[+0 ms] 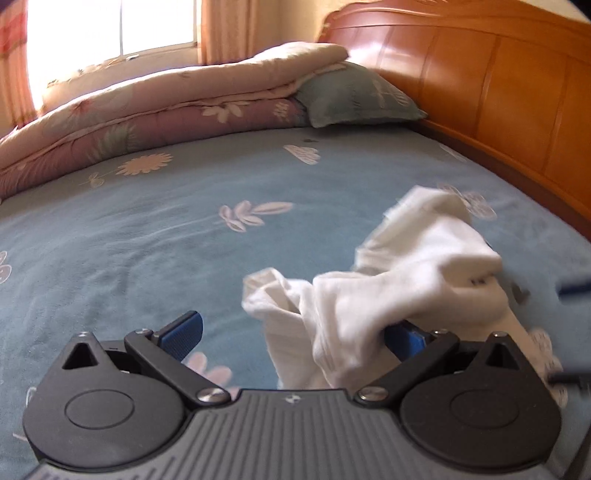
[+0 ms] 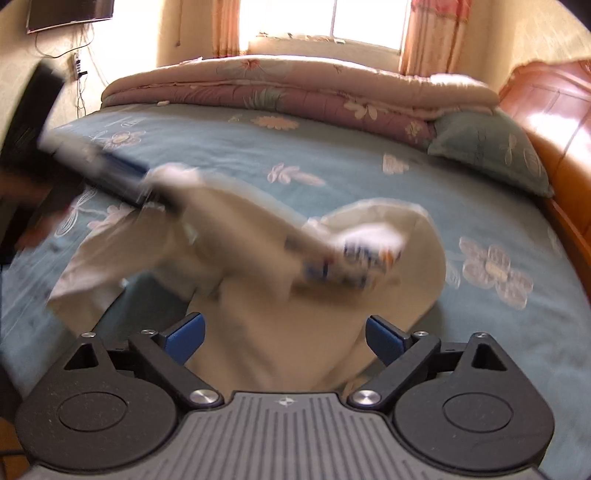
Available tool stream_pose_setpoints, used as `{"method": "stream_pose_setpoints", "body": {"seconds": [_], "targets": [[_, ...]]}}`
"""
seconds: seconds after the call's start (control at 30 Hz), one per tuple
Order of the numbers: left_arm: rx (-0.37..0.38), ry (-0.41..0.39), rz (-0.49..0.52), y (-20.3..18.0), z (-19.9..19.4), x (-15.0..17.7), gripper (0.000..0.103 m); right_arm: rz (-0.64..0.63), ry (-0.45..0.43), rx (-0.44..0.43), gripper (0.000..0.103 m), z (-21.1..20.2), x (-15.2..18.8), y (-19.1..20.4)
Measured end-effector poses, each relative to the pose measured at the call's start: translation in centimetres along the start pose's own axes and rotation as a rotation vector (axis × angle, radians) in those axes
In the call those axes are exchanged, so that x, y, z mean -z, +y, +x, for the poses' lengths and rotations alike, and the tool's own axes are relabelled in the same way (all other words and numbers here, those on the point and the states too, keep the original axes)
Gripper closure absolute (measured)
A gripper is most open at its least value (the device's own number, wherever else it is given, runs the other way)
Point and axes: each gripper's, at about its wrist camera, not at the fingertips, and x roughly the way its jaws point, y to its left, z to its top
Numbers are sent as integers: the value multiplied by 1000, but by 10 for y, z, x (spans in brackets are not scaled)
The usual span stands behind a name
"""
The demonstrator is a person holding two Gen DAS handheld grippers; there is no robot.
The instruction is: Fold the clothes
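Bedroom, sunlit through one window. Holds one bed under a blue flowered sheet, with one folded quilt along the far side, one wooden headboard, and one green pillow against it. Carries one white garment on the near part of the sheet, bunched and partly lifted, neither flat nor folded; too blurred to sort into sleeves and hem. Seems to run crosswise in the right view, from a loose flap low on the left toward a hump with one coloured print on the right. Lies right of centre and close ahead of the left gripper, draped over that tool's right finger and clear of the other. Lies dead ahead of the right gripper, passing between both fingers. Makes two grippers in all, both spread wide and clamping nothing. Puts the right one nearer the bulk of the cloth, the left one nearer the raised tip at the upper left. Probably turns on finding an edge at each end of that crosswise line before any closing.
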Motion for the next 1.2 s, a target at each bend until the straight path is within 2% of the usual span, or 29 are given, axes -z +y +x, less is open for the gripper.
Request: {"method": "stream_pose_setpoints", "body": {"seconds": [0.17, 0.23, 0.3, 0.33, 0.4, 0.57, 0.6, 0.77, 0.97, 1.0, 1.03, 1.1, 1.2], "targets": [[-119, 44, 10, 23, 54, -27, 1, 92, 35, -15, 6, 5, 20, -2], [-199, 85, 16, 33, 79, -35, 1, 132, 49, -21, 6, 8, 26, -5], [-237, 116, -11, 45, 92, -38, 2, 141, 47, -26, 5, 9, 27, -7], [-227, 121, -35, 50, 91, -39, 2, 146, 47, -28, 4, 9, 27, -8], [-147, 104, -92, 54, 75, -39, 2, 155, 45, -33, 3, 11, 28, -10], [155, 120, -178, 42, 22, -26, 1, 178, 42, -46, 0, 13, 29, -14], [142, 141, -168, 42, 20, -21, 1, 178, 38, -49, 0, 14, 29, -13], [-49, 250, -102, 50, 16, 7, 1, 189, 12, -76, 0, 9, 25, -4], [-278, 379, -21, 60, 12, 41, 1, 177, -1, -42, 0, -5, 28, -5], [-298, 389, -25, 66, 10, 43, 1, 180, 0, -37, 0, -6, 30, -7], [-287, 385, -43, 72, 6, 43, 1, 182, 2, -32, 0, -7, 31, -8], [-214, 350, -77, 75, -1, 37, 1, 189, 3, -32, 0, -7, 31, -9], [-115, 322, -12, 57, 8, 24, 1, 198, 2, -47, 0, -4, 30, -7]]}}
